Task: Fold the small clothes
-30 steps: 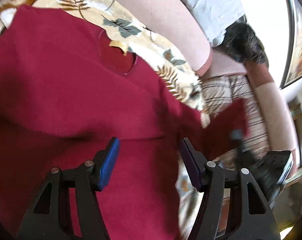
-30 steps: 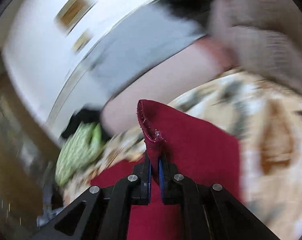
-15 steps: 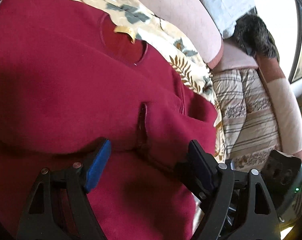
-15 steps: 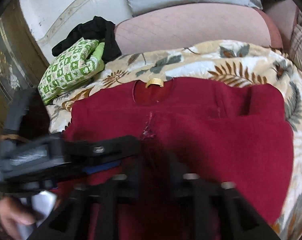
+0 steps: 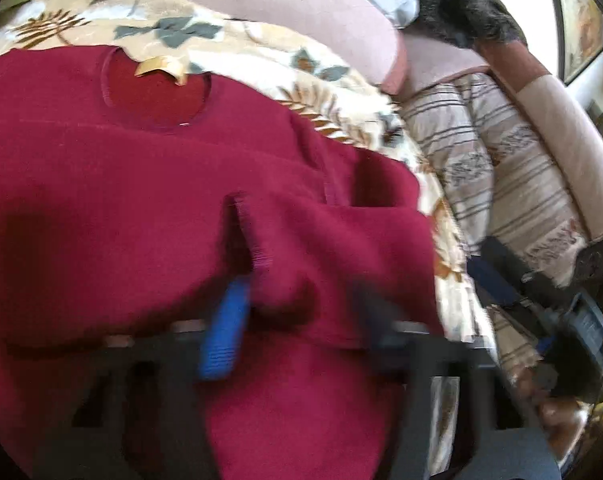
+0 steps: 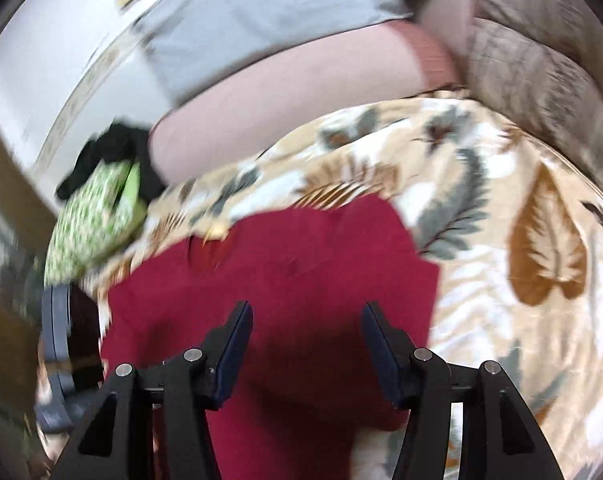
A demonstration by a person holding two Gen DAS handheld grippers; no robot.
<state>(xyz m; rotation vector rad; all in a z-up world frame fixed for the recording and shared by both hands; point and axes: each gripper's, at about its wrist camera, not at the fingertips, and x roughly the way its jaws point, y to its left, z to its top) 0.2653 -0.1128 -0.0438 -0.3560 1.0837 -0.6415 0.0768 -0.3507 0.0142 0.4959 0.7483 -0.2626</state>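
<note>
Dark red knit fills most of both views: a small sweater [image 5: 149,200] lies spread on a cream blanket printed with brown and grey leaves [image 6: 501,208], its round neckline with a tan label toward the pink sofa backrest [image 5: 261,12]. One sleeve is folded inward across the chest, its ribbed cuff [image 5: 253,236] lying near the middle of the garment. The left gripper [image 5: 297,320] hangs just over that folded sleeve, blurred, with its jaws spread wide and nothing between them; the blue pad of one finger sits close beside the cuff. The right gripper [image 6: 305,344] is over the sweater's side part, jaws likewise wide apart and holding nothing, red fabric showing in the gap. A green patterned cushion [image 6: 97,216] and a black garment [image 6: 113,152] lie at the blanket's far corner. A striped quilt [image 5: 501,168] covers the neighbouring seat.
</note>
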